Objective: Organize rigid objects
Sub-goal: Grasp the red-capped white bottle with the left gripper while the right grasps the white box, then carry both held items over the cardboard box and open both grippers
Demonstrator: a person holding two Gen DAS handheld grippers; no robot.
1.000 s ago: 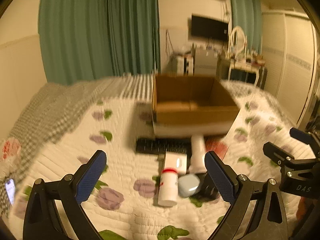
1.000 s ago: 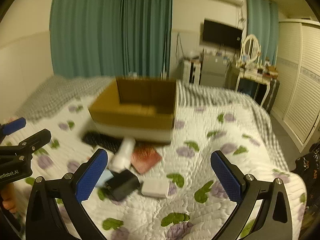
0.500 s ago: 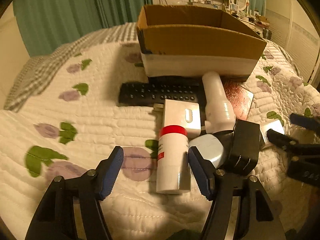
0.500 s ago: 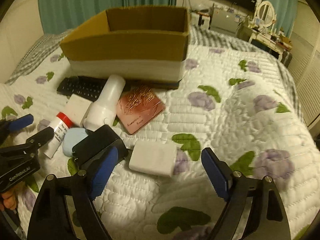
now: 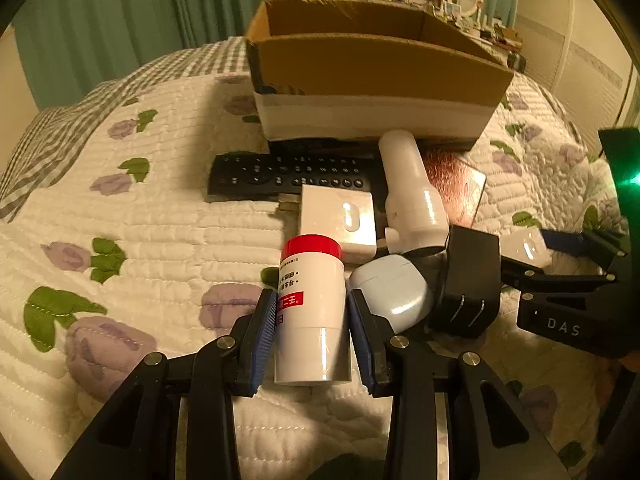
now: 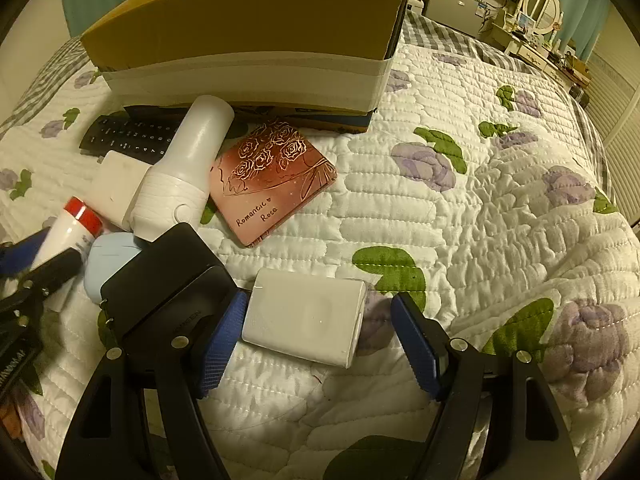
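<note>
A white bottle with a red cap lies on the quilt between the fingers of my left gripper, whose pads sit close against its sides. A white power bank lies between the fingers of my right gripper; the left pad touches it and a gap remains at the right pad. Around them lie a black charger, a pale blue case, a tall white bottle, a white square box, a black remote and a pink card case. An open cardboard box stands behind them.
The flowered quilt spreads bare to the right of the pile. Green curtains hang behind the bed. A dresser with a mirror and a TV stand far back.
Both grippers have dropped from high above the bed to the pile and narrowed: the left around the red-capped bottle, the right around the white power bank.
</note>
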